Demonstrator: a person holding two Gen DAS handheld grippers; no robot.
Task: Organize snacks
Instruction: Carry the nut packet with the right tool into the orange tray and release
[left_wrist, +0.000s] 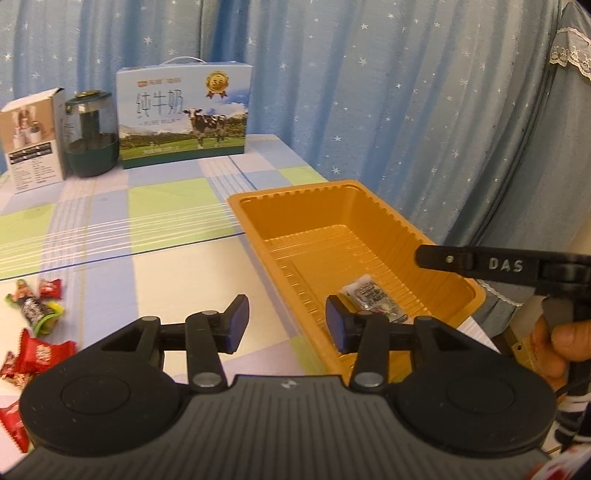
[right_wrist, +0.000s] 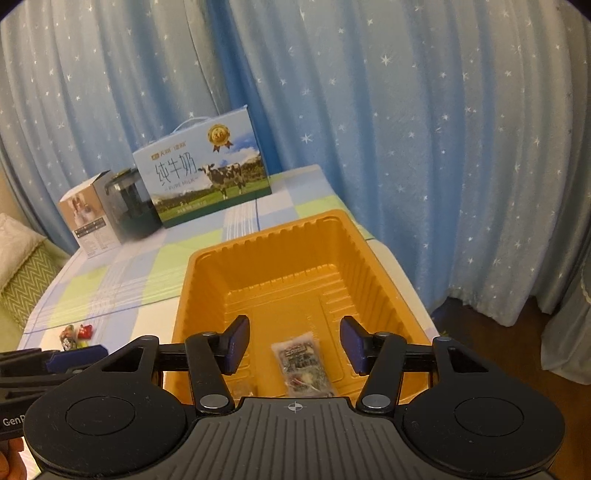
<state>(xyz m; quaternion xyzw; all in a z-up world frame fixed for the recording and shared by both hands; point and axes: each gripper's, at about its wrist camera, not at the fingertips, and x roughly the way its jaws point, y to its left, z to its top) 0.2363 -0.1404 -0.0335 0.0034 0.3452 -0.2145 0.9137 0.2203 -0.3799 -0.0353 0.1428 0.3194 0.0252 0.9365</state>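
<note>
An orange plastic tray (right_wrist: 192, 258) sits on the checked tablecloth at the table's right side. One clear-wrapped snack packet (right_wrist: 301, 363) lies flat on its floor near the front. My right gripper (right_wrist: 293, 345) hovers just above that packet, open, pads apart on either side and not touching it. In the left wrist view, my left gripper (left_wrist: 286, 325) is open and empty over the tray's (left_wrist: 236, 201) left rim, with the packet (left_wrist: 369, 295) beyond its right pad. Several wrapped candies, red (left_wrist: 40, 350) and dark-and-green (left_wrist: 37, 310), lie on the table to the left.
A milk carton box (left_wrist: 184, 114), a dark green jar (left_wrist: 90, 136) and a small white box (left_wrist: 33, 144) stand along the table's back edge. Blue starred curtains hang behind and to the right. One of the right gripper's fingers (left_wrist: 480, 263) reaches over the tray's right rim, a hand (left_wrist: 554, 343) below it.
</note>
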